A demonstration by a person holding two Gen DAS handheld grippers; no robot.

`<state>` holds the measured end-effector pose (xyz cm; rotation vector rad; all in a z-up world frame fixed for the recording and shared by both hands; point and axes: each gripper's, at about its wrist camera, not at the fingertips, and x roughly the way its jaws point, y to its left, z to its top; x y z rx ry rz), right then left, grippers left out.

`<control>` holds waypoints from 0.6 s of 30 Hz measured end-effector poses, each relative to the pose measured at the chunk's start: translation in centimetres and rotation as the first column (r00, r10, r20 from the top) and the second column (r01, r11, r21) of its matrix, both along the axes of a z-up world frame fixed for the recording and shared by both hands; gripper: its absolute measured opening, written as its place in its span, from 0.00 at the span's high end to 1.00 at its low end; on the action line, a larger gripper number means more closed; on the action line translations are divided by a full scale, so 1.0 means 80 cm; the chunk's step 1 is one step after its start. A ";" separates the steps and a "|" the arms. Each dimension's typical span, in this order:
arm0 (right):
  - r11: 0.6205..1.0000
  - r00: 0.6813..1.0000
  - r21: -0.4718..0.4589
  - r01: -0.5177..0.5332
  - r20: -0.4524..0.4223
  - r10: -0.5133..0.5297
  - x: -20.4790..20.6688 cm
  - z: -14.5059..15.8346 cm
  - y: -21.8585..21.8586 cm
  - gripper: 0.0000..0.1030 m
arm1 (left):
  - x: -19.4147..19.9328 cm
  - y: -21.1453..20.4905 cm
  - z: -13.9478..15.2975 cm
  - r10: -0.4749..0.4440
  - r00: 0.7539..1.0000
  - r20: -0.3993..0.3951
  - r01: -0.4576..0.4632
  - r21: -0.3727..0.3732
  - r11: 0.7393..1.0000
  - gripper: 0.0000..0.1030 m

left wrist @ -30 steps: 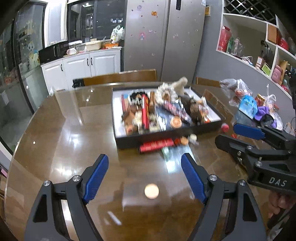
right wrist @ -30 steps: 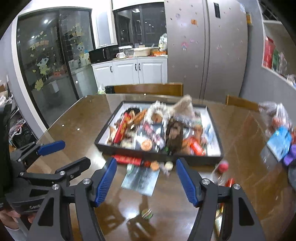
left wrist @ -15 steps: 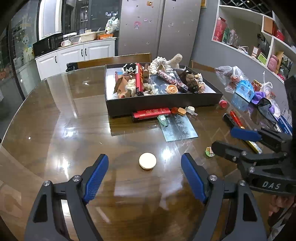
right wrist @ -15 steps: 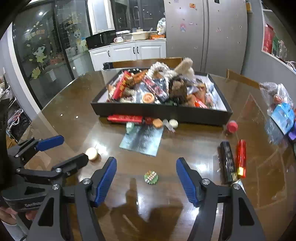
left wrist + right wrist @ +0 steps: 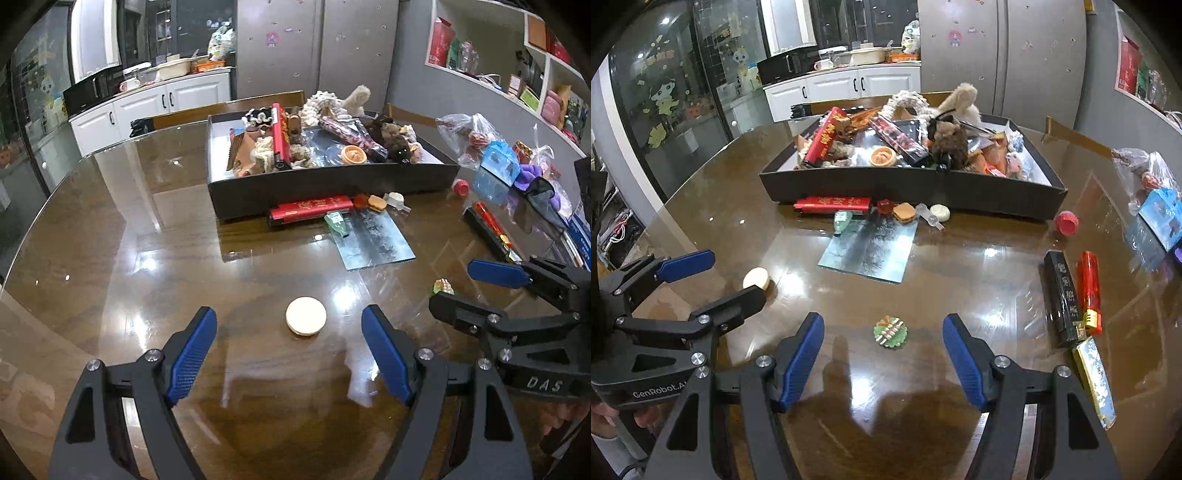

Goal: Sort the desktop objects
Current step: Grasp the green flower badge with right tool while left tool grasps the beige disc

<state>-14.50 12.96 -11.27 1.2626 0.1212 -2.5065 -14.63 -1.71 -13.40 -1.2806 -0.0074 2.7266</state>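
My left gripper (image 5: 289, 325) is open and empty, low over the brown glass table, with a cream round disc (image 5: 306, 316) between and just ahead of its fingertips. My right gripper (image 5: 883, 332) is open and empty, with a small green round toy (image 5: 890, 331) between its fingertips. The disc also shows in the right wrist view (image 5: 756, 278), beside the left gripper (image 5: 713, 277). The right gripper shows in the left wrist view (image 5: 465, 288) near the green toy (image 5: 442, 286). A black tray (image 5: 332, 182) full of toys and snacks stands further back.
In front of the tray lie a red flat box (image 5: 833, 202), a green tag (image 5: 842, 220), a burger toy (image 5: 904, 212), a white cap (image 5: 940, 212) and a silver sheet (image 5: 870, 249). A red ball (image 5: 1066, 223), black bar (image 5: 1063, 297), red tube (image 5: 1089, 291) and plastic bags (image 5: 495, 158) lie right.
Both grippers have come down and forward towards the table. The cream disc now sits between the left fingertips and the green toy between the right ones. Both stay open.
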 end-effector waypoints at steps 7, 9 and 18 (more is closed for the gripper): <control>0.998 0.998 -0.004 0.061 -0.001 -0.061 -0.007 -0.012 0.010 0.33 | -0.010 0.004 -0.007 -0.020 1.000 0.019 0.020 -0.007 1.000 0.21; 0.998 0.998 -0.006 0.066 -0.002 -0.066 -0.008 -0.013 0.010 0.33 | -0.013 0.005 -0.010 -0.020 0.999 0.031 0.020 -0.008 1.000 0.21; 0.996 0.998 0.081 0.042 -0.042 -0.039 -0.001 -0.017 -0.010 0.33 | -0.023 0.011 -0.017 -0.014 0.998 0.055 0.017 -0.045 0.999 0.22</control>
